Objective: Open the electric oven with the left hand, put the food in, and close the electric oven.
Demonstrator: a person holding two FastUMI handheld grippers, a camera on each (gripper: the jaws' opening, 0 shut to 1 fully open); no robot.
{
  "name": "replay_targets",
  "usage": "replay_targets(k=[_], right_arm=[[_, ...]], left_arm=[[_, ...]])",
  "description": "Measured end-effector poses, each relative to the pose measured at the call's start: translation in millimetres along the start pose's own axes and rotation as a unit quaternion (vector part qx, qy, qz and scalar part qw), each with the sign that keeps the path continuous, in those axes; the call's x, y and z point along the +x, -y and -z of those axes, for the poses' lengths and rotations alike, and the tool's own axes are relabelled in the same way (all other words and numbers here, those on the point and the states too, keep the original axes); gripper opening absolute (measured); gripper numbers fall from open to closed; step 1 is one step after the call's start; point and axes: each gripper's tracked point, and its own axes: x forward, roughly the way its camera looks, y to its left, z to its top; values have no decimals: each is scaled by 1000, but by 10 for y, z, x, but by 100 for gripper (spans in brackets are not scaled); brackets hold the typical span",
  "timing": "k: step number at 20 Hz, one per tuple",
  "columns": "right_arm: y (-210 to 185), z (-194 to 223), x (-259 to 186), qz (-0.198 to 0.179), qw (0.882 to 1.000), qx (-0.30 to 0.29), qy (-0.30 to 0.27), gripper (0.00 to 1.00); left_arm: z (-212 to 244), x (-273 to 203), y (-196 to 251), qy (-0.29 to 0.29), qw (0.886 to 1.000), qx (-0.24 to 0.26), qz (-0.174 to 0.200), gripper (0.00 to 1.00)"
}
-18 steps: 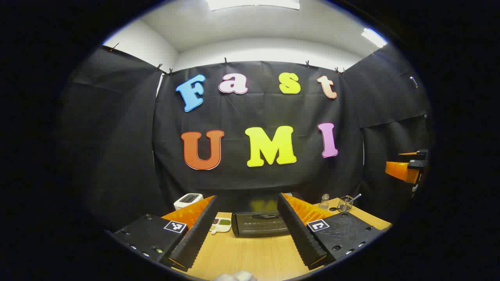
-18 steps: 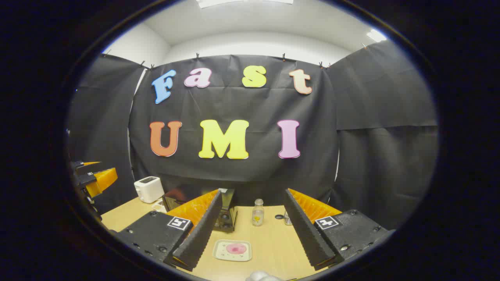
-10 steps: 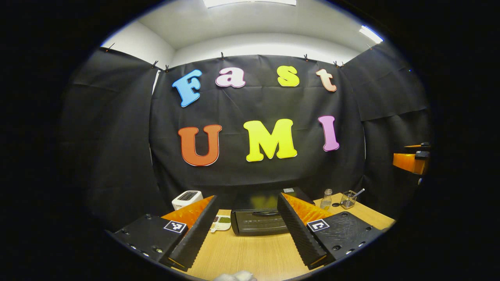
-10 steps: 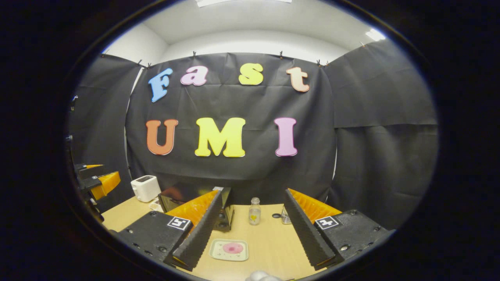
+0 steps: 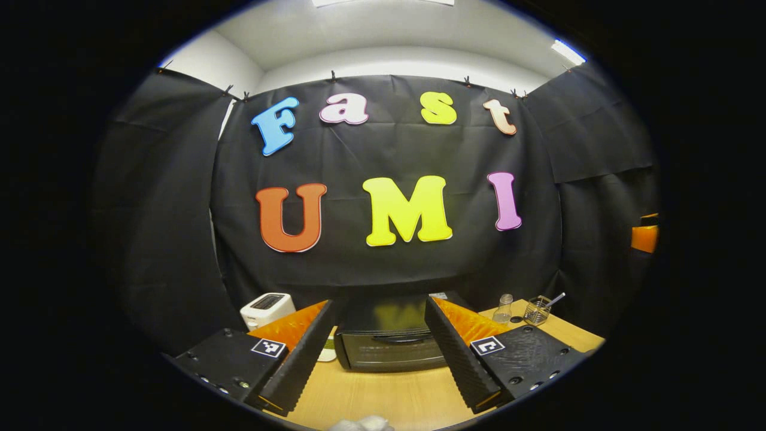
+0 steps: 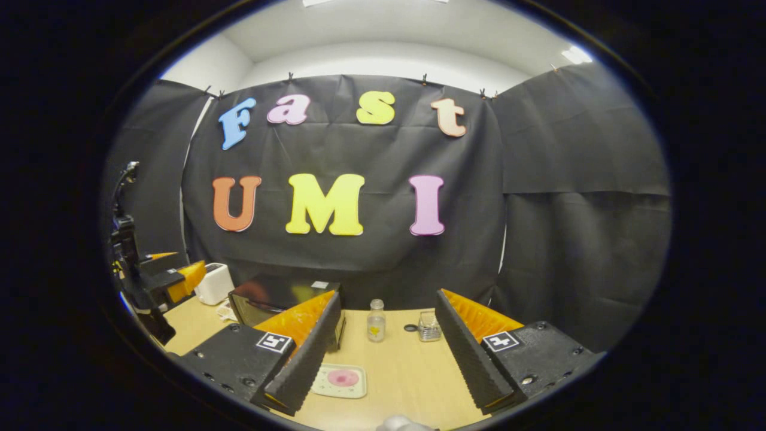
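Oven [image 5: 389,350] at 12 o'clock, door shut; your left tool [image 5: 378,353] gapes wide and could overshoot its handle [image 5: 402,338].

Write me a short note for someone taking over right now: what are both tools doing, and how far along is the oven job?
Left tool: open, holding nothing, facing the oven on the table.
Right tool: open, holding nothing, above the plate of food.
Oven door looks closed.
Done: nothing yet.
Left: open the door by its handle with the left tool, put the food in, close the door.
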Motion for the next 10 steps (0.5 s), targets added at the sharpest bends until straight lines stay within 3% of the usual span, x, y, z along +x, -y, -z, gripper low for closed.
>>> replay_targets(k=[2,10], right_arm=[[57,43,-37,9,1000,-7,-8,96],[351,209,-210,66,997,-13,-42,100]], left_arm=[[126,255,76,-6,1000,-3,7,96],[912,1194,355,-69,997,3,34,97]])
